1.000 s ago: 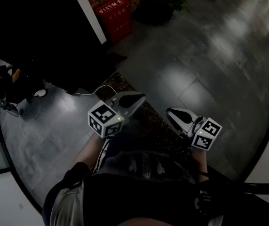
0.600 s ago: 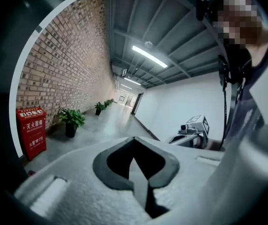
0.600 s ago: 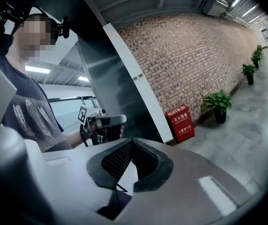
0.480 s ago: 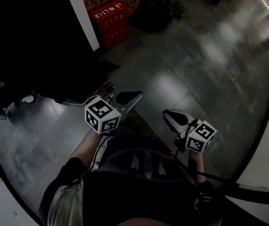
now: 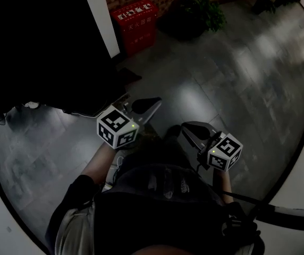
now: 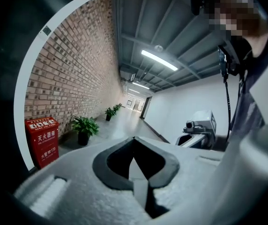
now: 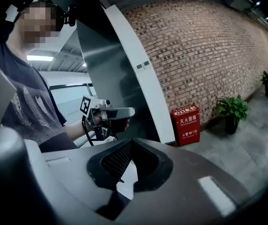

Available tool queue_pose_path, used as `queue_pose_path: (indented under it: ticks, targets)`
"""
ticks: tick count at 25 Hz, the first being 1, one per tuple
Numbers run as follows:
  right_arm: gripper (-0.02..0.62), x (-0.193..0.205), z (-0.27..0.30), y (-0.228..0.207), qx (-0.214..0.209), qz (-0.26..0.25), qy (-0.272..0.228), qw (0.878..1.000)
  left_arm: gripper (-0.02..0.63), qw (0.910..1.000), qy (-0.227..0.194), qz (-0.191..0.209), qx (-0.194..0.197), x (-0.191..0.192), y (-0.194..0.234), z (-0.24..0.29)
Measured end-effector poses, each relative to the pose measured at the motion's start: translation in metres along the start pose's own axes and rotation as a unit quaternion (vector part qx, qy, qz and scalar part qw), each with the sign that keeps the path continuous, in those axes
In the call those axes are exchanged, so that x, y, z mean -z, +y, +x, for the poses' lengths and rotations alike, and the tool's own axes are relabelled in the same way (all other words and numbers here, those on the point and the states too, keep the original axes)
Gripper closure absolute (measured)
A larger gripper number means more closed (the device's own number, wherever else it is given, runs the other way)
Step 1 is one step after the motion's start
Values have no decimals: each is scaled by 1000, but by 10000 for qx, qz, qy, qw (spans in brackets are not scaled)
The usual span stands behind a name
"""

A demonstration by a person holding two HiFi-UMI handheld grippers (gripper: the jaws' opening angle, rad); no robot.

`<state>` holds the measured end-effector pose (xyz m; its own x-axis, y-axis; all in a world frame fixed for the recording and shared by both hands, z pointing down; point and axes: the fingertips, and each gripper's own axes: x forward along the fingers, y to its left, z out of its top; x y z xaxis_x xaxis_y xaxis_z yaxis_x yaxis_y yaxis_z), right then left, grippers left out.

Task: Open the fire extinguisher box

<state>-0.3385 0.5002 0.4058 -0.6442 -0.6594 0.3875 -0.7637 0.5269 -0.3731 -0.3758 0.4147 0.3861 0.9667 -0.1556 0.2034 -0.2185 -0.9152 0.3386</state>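
The fire extinguisher box (image 5: 137, 23) is a red cabinet with white lettering, its door closed, standing on the floor against a brick wall ahead. It also shows at the lower left of the left gripper view (image 6: 42, 140) and right of centre in the right gripper view (image 7: 186, 124). My left gripper (image 5: 155, 101) (image 6: 134, 141) is shut with nothing in it, held level and well short of the box. My right gripper (image 5: 185, 127) (image 7: 131, 142) hangs beside it, shut with nothing held, equally far from the box.
A potted plant (image 5: 194, 15) stands just right of the box, with more plants (image 6: 109, 112) along the brick wall (image 7: 204, 55). A white pillar (image 5: 100, 15) and a dark panel rise left of the box. Glossy grey floor tiles (image 5: 237, 73) stretch ahead and right.
The person has walked on, so the floor has slid back under both grippers. The dark shapes at the left edge have slipped almost out of the head view. Both grippers stay shut.
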Motion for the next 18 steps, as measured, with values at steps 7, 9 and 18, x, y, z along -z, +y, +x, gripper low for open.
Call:
queue_pose_path:
  ticks: [7,9,18]
  targets:
    - [595,-27,33,-79,-212,-549,289,9978,604,9986,-117,-57,-509,-25,56,38]
    - [595,-39,39,-104,-343,-621,270,9971,604,9970,-92,-136,-754,-34,75,55]
    - [595,-103,2,-249,-466,-705,-65,9964,604,9917,-249,-101,-1259,-89,117,168]
